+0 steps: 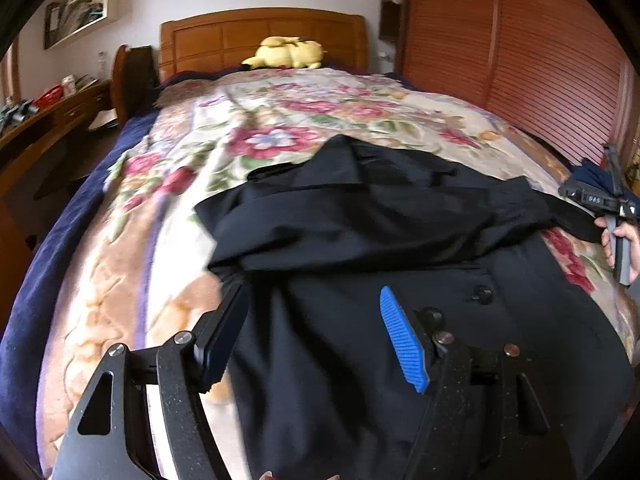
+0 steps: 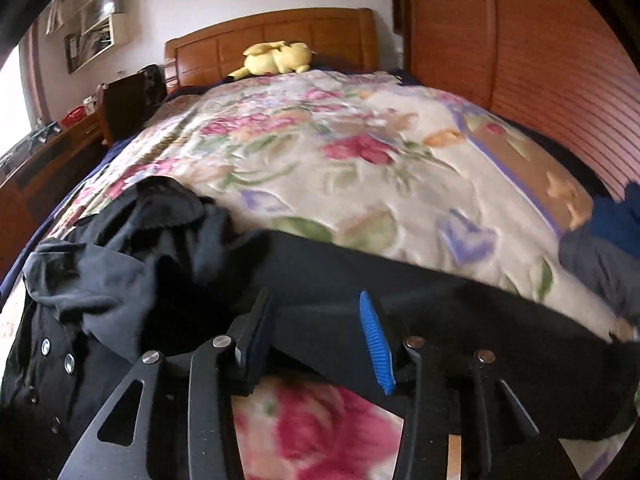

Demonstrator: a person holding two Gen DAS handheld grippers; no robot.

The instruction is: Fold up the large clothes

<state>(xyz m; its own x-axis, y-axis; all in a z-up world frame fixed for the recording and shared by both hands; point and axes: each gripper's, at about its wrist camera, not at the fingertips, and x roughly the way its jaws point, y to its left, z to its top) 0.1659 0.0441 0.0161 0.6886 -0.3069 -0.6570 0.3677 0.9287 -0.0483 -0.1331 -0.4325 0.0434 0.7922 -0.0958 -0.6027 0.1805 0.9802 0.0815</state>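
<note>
A large black coat (image 1: 360,248) with buttons lies spread on the floral bedspread (image 1: 240,120). My left gripper (image 1: 312,304) is open and hovers just above the coat's left part, holding nothing. In the right wrist view the coat's body (image 2: 120,280) is bunched at the left and one sleeve (image 2: 460,312) stretches across to the right. My right gripper (image 2: 312,308) is open with its jaws on either side of that sleeve. The right gripper also shows in the left wrist view (image 1: 600,200), at the end of the sleeve.
A yellow plush toy (image 1: 288,54) lies by the wooden headboard (image 1: 264,36). A slatted wooden wardrobe (image 1: 520,60) runs along the bed's right side. A desk with clutter (image 1: 48,116) stands left. Dark blue and grey clothes (image 2: 608,236) lie at the right bed edge.
</note>
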